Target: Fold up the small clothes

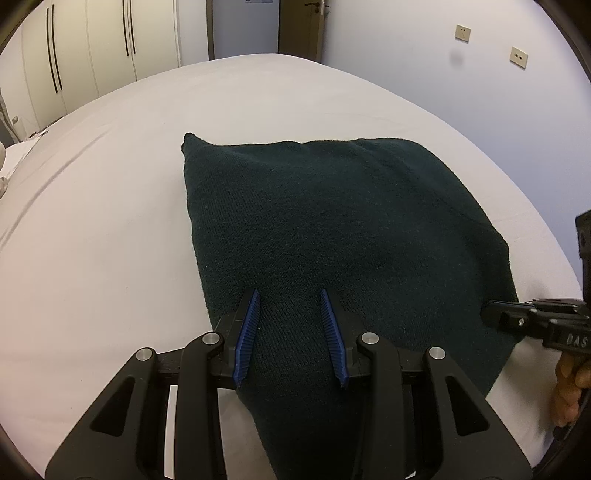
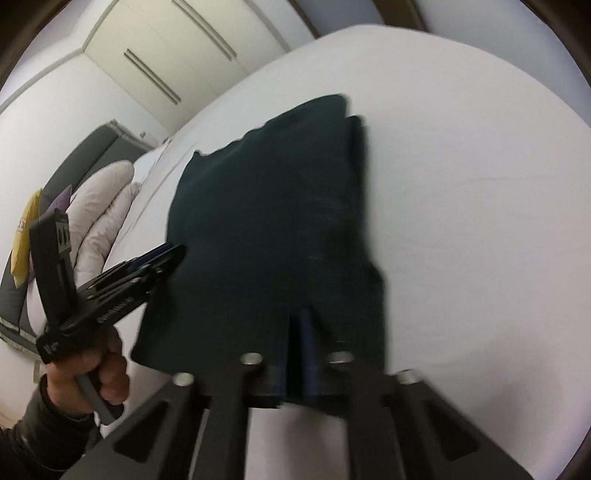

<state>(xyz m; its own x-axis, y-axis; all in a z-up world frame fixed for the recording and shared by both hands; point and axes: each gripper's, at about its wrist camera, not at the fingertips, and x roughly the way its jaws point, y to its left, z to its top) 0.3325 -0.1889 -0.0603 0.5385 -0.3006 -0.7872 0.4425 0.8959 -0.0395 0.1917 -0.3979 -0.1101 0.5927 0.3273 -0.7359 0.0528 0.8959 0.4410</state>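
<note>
A dark green knit garment [image 1: 332, 221] [image 2: 266, 203] lies folded on the white bed [image 1: 110, 221]. My left gripper [image 1: 288, 291] hovers over its near left part. The blue pads [image 1: 249, 332] stand apart with the cloth running between and under them, and I see no squeeze. In the right wrist view the left gripper [image 2: 177, 253] reaches the garment's left edge. My right gripper [image 2: 301, 317] is shut, its pads together over the garment's near edge. That view is blurred, so whether cloth is pinched is unclear. In the left wrist view the right gripper [image 1: 485, 314] touches the garment's right edge.
White wardrobes [image 1: 92, 55] and a door [image 1: 299, 26] stand beyond the bed's far end. A white pillow [image 2: 99, 210] and a dark headboard [image 2: 92, 155] lie to the left. A person's hand [image 2: 92, 369] grips the left tool's handle. White sheet [image 2: 461, 184] spreads right of the garment.
</note>
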